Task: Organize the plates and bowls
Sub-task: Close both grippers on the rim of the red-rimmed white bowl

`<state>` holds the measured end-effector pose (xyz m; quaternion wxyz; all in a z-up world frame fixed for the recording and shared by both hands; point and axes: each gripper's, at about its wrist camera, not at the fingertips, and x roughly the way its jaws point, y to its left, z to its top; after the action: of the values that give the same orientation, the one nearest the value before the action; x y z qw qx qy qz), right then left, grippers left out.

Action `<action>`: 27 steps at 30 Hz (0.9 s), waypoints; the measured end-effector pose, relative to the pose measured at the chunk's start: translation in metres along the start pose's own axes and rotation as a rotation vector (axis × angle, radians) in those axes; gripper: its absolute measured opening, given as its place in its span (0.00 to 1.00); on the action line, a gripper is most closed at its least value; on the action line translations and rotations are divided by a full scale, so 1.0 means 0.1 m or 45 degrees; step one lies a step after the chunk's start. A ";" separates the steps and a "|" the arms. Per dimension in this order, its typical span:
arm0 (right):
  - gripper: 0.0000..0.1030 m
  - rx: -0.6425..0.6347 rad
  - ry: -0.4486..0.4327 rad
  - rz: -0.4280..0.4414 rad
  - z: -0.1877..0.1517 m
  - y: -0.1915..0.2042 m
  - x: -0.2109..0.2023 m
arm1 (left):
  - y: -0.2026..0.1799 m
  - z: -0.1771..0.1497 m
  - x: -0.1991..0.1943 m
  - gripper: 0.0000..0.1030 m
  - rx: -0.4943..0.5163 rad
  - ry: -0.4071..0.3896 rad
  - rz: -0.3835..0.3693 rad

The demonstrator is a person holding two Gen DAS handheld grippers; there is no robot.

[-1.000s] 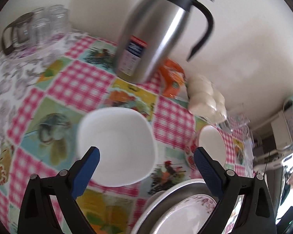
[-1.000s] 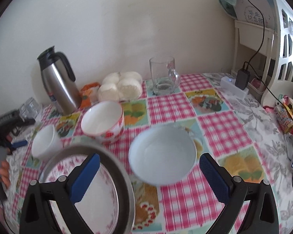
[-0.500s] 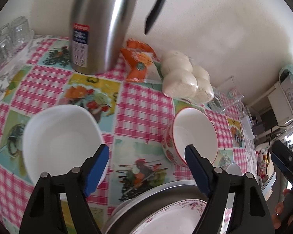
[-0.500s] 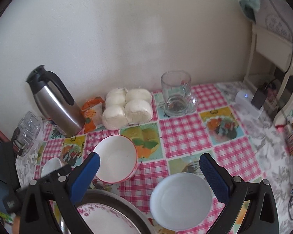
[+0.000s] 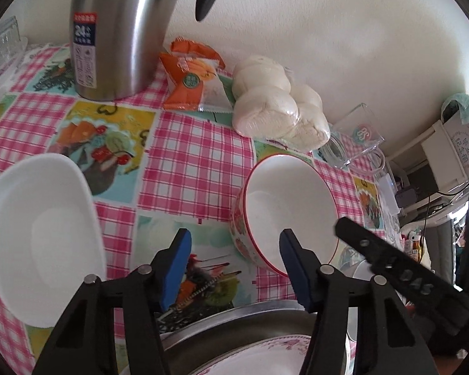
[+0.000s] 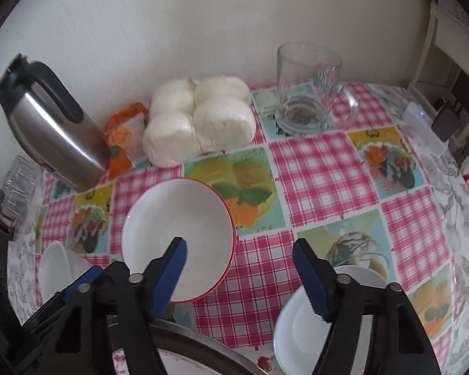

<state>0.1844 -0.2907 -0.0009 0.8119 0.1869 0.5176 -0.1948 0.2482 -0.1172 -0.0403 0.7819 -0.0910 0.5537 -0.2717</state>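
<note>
A plain cream-white plastered wall (image 6: 178, 15) runs along the far edge of the surface, which is covered by a glossy oilcloth (image 6: 322, 172) of pink-and-white check squares and fruit pictures. To the far right stands a cream-painted wooden shelf unit (image 6: 437, 43) with cables and a dark plug adapter (image 6: 445, 123). Soft, even daylight fills the room.

Glossy ceramic bowl (image 5: 289, 206), brushed-metal jug (image 5: 118, 31), clear glass mug (image 6: 308, 86), shiny tablecloth (image 6: 322, 168)

A steel thermos jug (image 6: 51, 125) with a black handle stands by the wall on the checked surface (image 6: 322, 175). Beside it lies an orange snack packet (image 5: 190, 78), then a wrapped pack of white buns (image 6: 200, 118) and an empty glass mug (image 6: 309, 89).
</note>
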 end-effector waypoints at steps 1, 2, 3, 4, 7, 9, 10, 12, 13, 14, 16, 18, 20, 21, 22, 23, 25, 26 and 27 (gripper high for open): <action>0.58 -0.003 0.008 0.001 0.00 0.01 0.03 | -0.01 0.00 0.03 0.53 -0.004 0.008 -0.008; 0.56 -0.005 0.017 -0.001 -0.01 0.02 0.07 | -0.01 0.00 0.05 0.49 -0.006 0.013 -0.011; 0.51 -0.001 0.028 -0.008 -0.03 0.03 0.12 | -0.02 0.00 0.08 0.48 -0.009 0.016 -0.012; 0.46 0.004 0.036 -0.007 -0.04 0.03 0.15 | -0.02 0.00 0.09 0.47 -0.011 0.017 -0.015; 0.35 0.017 0.058 0.001 -0.07 0.05 0.25 | -0.03 0.02 0.12 0.42 -0.017 0.015 -0.030; 0.31 0.015 0.062 0.003 -0.09 0.07 0.29 | -0.02 0.03 0.13 0.40 -0.020 0.013 -0.028; 0.27 0.017 0.062 0.000 -0.09 0.07 0.31 | -0.02 0.03 0.14 0.38 -0.021 0.013 -0.026; 0.20 0.025 0.066 -0.006 -0.11 0.07 0.35 | -0.02 0.03 0.15 0.35 -0.021 0.012 -0.026; 0.18 0.029 0.070 -0.004 -0.12 0.06 0.38 | -0.03 0.04 0.15 0.34 -0.017 0.008 -0.024; 0.17 0.033 0.072 0.007 -0.12 0.06 0.40 | -0.04 0.04 0.15 0.32 -0.012 0.005 -0.023; 0.14 0.023 0.074 0.018 -0.11 0.07 0.43 | -0.05 0.04 0.18 0.31 -0.011 0.006 -0.027; 0.12 -0.003 0.079 0.010 -0.11 0.11 0.46 | -0.06 0.04 0.21 0.29 -0.013 0.010 -0.030; 0.11 -0.017 0.087 0.010 -0.11 0.14 0.50 | -0.08 0.04 0.24 0.28 -0.011 0.016 -0.032; 0.11 -0.021 0.093 0.016 -0.11 0.14 0.52 | -0.10 0.04 0.25 0.27 -0.006 0.020 -0.033; 0.11 -0.022 0.098 0.020 -0.11 0.14 0.55 | -0.11 0.04 0.26 0.27 -0.001 0.021 -0.032; 0.11 -0.021 0.099 0.023 -0.11 0.14 0.57 | -0.12 0.04 0.27 0.27 0.002 0.022 -0.031; 0.11 -0.019 0.100 0.033 -0.11 0.12 0.60 | -0.12 0.03 0.28 0.27 0.003 0.024 -0.027; 0.11 -0.017 0.103 0.038 -0.10 0.12 0.62 | -0.12 0.03 0.29 0.27 0.000 0.027 -0.026; 0.11 -0.012 0.107 0.042 -0.11 0.11 0.64 | -0.11 0.03 0.30 0.27 -0.001 0.032 -0.028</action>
<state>0.2067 -0.2835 -0.0619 0.7934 0.1996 0.5490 -0.1708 0.2549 -0.1424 -0.0587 0.7718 -0.0940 0.5626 -0.2810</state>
